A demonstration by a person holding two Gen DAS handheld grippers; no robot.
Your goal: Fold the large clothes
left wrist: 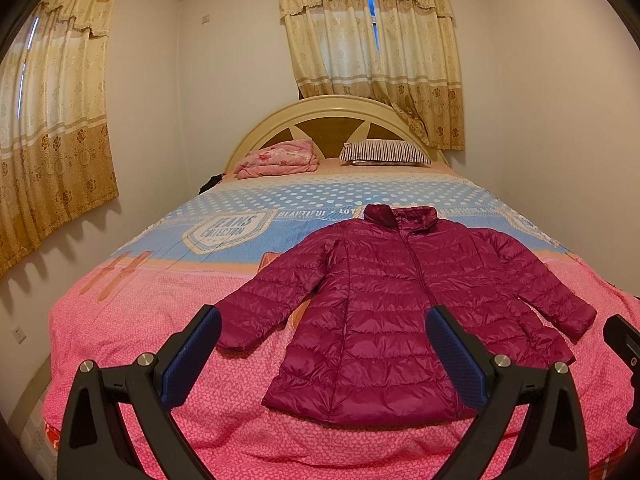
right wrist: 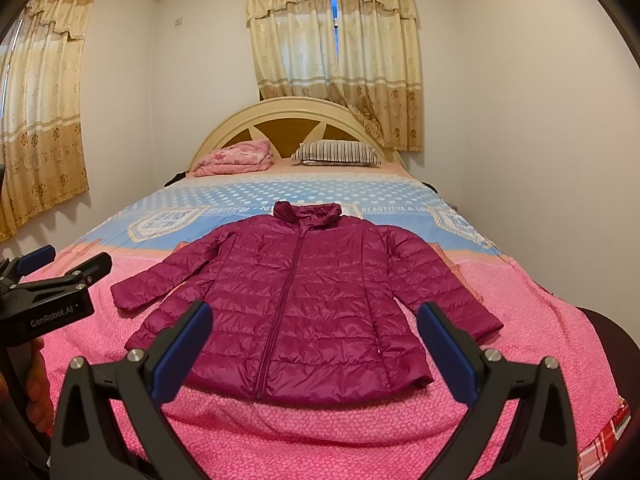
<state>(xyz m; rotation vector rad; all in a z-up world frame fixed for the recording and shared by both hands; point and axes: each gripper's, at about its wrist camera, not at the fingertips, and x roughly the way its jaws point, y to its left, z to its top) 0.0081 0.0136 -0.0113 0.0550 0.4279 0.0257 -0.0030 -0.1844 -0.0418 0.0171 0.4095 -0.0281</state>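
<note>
Magenta puffer jacket (right wrist: 296,300) lies flat on the bed (right wrist: 280,432), front up, zipped | long axis runs straight away from both hand-held grippers, collar far, hem near, sleeves angled outward | left hand-held gripper (left wrist: 324,356) released, empty | right hand-held gripper (right wrist: 314,350) released, empty

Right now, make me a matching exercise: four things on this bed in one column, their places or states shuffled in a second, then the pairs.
1. magenta quilted puffer jacket
2. striped pillow
3. folded pink floral blanket
4. left gripper

A. open, holding nothing
B. by the headboard, on its left
C. spread flat, zipped, sleeves out
D. by the headboard, on its right

Pairs: 1-C, 2-D, 3-B, 4-A
</note>
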